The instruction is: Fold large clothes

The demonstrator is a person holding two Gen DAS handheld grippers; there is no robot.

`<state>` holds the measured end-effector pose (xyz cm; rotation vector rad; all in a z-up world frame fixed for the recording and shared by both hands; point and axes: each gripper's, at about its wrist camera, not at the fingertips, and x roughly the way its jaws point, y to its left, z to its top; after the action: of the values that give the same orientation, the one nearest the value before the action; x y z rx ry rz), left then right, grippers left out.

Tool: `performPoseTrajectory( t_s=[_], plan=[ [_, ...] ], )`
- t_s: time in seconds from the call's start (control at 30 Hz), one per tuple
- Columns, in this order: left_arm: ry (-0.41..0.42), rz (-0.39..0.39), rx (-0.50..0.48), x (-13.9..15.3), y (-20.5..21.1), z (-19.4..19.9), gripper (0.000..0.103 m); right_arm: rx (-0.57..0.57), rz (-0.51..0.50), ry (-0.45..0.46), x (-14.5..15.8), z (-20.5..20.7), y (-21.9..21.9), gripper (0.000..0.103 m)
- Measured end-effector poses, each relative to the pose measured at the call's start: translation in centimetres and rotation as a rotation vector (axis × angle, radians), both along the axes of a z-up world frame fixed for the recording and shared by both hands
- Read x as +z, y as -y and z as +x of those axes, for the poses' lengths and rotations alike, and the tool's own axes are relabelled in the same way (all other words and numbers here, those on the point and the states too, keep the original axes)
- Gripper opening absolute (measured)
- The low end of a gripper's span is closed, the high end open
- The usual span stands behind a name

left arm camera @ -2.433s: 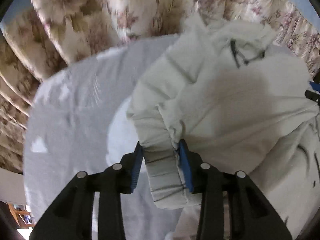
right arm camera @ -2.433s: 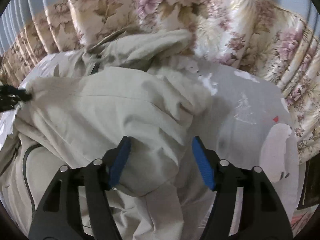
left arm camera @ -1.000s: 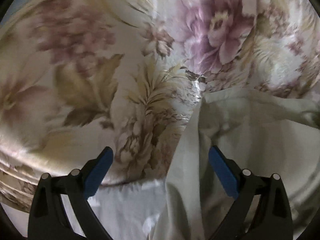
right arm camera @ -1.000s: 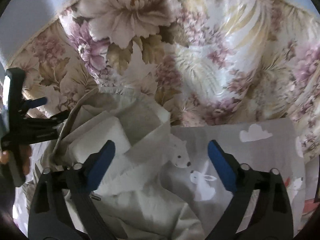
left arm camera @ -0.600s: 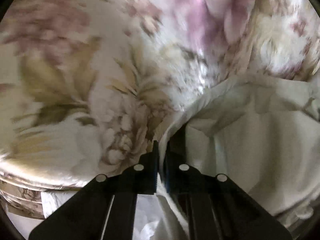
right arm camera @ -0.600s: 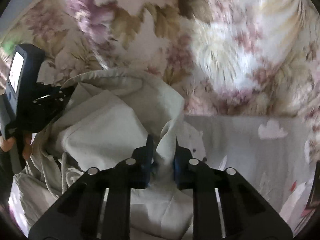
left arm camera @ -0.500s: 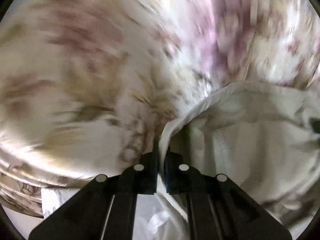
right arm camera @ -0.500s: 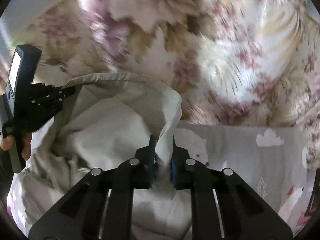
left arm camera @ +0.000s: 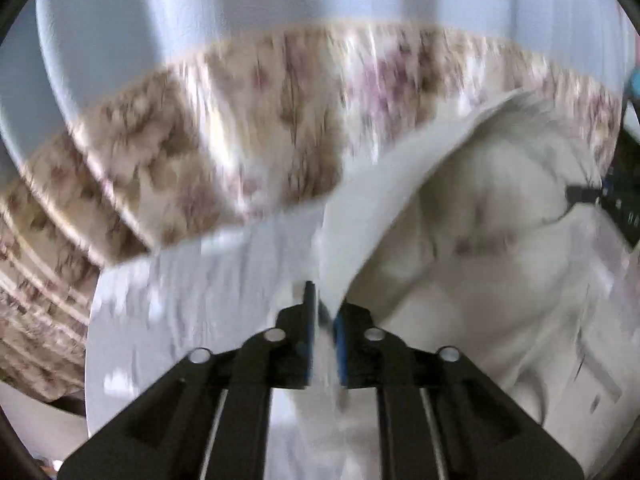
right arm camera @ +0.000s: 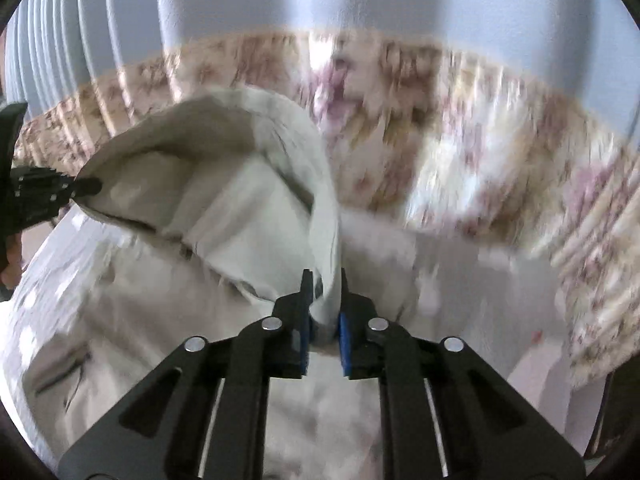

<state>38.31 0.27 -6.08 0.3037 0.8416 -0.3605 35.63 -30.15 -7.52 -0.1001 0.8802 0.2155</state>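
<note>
A large cream jacket [left arm camera: 480, 264] lies on a pale grey bedsheet [left arm camera: 192, 292]. My left gripper [left arm camera: 323, 320] is shut on the jacket's top edge, which rises from the jaws to the upper right. In the right wrist view the jacket [right arm camera: 224, 216] hangs lifted in a curved fold, and my right gripper [right arm camera: 324, 312] is shut on the other end of that edge. The left gripper [right arm camera: 86, 188] also shows at the far left of that view, pinching the cloth. The right gripper's black body shows at the right edge of the left wrist view [left arm camera: 612, 204].
A floral curtain [left arm camera: 248, 128] hangs behind the bed, with a pale blue wall [left arm camera: 320, 0] above it. The same curtain [right arm camera: 460, 140] fills the right wrist view's background. The sheet [right arm camera: 460, 280] has small white animal prints.
Both grippers closed on the jacket's top edge about half a second ago. They have since pulled it up and back, so wall and more of the bed now show.
</note>
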Motion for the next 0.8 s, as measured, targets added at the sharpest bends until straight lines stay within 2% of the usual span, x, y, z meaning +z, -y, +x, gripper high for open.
performPoseTrajectory(
  t_s=[0.03,0.07,0.13,0.2,0.23,0.3,0.43,0.5,0.63,0.7,0.77,0.8],
  plan=[
    [-0.025,0.042,0.002,-1.7,-0.1,-1.2,0.061,0.001,-0.022,-0.035,-1.6,-1.0,0.0,0.040],
    [-0.023,0.095,0.009,-3.0,-0.2,-2.2,0.066,0.003,-0.044,-0.063,-2.7,-1.8,0.1,0.048],
    [0.000,0.206,0.011,-5.7,-1.0,-4.9,0.067,-0.004,-0.067,-0.110,-4.4,-3.7,0.7,0.047],
    [0.008,0.230,0.001,-6.5,-2.2,-6.6,0.070,-0.029,-0.049,-0.124,-4.9,-5.3,2.0,0.050],
    [0.015,0.237,0.001,-6.5,-2.9,-7.3,0.075,-0.047,-0.036,-0.123,-4.7,-6.0,2.9,0.055],
    [0.019,0.241,0.022,-5.9,-4.1,-7.5,0.076,-0.083,-0.012,-0.103,-3.9,-6.6,4.3,0.062],
    [0.022,0.122,0.074,-2.5,-5.2,-5.4,0.076,-0.131,0.070,-0.026,-1.0,-5.9,5.3,0.065],
    [0.029,0.058,0.088,-0.5,-4.6,-4.2,0.076,-0.125,0.074,0.025,0.5,-4.9,4.3,0.068],
    [0.031,-0.022,0.071,2.0,-2.2,-1.0,0.077,-0.091,0.097,0.082,2.3,-2.4,1.7,0.068],
    [-0.003,-0.060,0.052,2.4,-0.7,0.9,0.077,-0.068,0.118,0.083,2.6,-1.1,0.5,0.069],
    [-0.099,-0.126,0.001,1.8,1.2,2.6,0.077,-0.037,0.144,0.038,2.0,0.9,-1.2,0.074],
    [-0.131,-0.129,-0.012,1.2,1.9,3.0,0.078,-0.028,0.146,0.014,1.5,1.6,-1.7,0.076]
  ],
)
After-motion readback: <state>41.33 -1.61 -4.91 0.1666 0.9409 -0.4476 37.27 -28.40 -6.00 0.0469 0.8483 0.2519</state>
